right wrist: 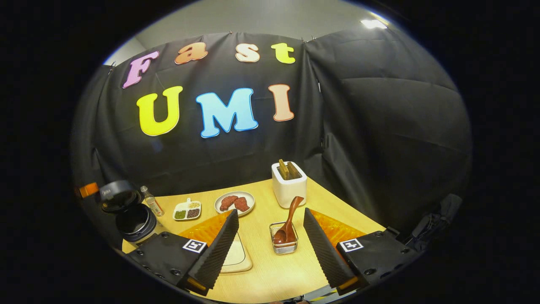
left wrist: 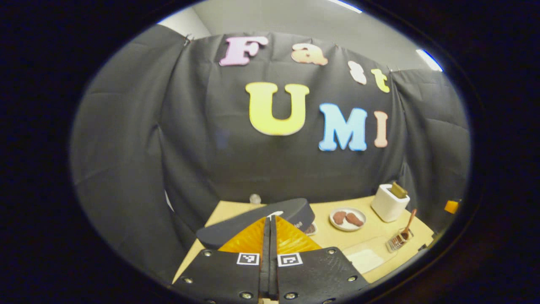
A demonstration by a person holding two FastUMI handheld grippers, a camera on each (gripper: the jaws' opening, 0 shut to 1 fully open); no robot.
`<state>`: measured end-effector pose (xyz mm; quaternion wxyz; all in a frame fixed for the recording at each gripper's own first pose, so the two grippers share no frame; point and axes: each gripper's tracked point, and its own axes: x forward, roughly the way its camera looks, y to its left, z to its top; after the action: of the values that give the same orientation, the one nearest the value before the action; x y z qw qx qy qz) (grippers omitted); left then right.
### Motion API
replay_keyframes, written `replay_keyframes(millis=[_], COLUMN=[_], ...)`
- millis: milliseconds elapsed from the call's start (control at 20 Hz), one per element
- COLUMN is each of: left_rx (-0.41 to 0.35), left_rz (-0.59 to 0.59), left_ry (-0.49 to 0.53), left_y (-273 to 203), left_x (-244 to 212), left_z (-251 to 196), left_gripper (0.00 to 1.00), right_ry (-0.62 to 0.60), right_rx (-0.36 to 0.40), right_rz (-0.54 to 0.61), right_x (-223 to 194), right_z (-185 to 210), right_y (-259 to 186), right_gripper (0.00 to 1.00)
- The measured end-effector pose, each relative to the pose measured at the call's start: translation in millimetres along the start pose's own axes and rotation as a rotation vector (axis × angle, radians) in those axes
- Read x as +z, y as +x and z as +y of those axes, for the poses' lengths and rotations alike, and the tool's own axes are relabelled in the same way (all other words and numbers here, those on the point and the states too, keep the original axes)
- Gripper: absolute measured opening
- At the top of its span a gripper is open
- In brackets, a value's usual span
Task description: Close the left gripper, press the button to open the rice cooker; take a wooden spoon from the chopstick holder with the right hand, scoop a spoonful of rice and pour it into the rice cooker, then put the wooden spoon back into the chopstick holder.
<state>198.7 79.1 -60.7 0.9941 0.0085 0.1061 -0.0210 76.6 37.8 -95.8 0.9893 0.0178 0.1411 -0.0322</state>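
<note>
My left gripper [left wrist: 270,218] is shut with nothing between its fingers, its tips just behind the raised dark lid [left wrist: 253,226] of the rice cooker. In the right gripper view the rice cooker [right wrist: 136,221] stands open at the far left, lid [right wrist: 114,194] tipped back. The wooden spoon [right wrist: 288,226] stands bowl-down in the wire chopstick holder [right wrist: 283,245]. My right gripper [right wrist: 270,213] is open, its fingers on either side of the holder and apart from it. The spoon [left wrist: 408,223] and holder [left wrist: 398,241] also sit at the table's right in the left gripper view.
On the wooden table [right wrist: 270,274] are a white toaster [right wrist: 289,185], a plate of meat [right wrist: 234,203], a divided dish of grains [right wrist: 187,210], a small bottle [right wrist: 152,202] and a pale board [right wrist: 236,255] under my right gripper's left finger. Black cloth walls close the table's back and sides.
</note>
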Motion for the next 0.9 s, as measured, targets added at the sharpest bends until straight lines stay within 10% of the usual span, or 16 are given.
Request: replay_keyframes(millis=[300, 400, 600, 900], left_rx=[0.095, 0.118, 0.208, 0.244], left_rz=[-0.024, -0.003, -0.027, -0.005], left_ry=[0.044, 0.057, 0.049, 0.051], left_y=[-39.0, -45.8, -55.6, -60.8], left_x=[10.7, 0.5, 2.6, -7.1], left_z=[-8.2, -16.2, -19.4, -33.9], left_gripper=[0.00, 0.17, 0.95, 0.95], right_ry=[0.049, 0.079, 0.057, 0.089], right_rx=[0.046, 0.068, 0.068, 0.049], right_rz=[0.032, 0.068, 0.130, 0.208], right_x=[9.6, 7.1, -2.5, -16.0], right_z=[-11.0, -11.9, -24.2, -47.2], right_y=[51.7, 70.1, 97.9, 138.2], right_gripper=[0.98, 0.99, 0.98, 0.98])
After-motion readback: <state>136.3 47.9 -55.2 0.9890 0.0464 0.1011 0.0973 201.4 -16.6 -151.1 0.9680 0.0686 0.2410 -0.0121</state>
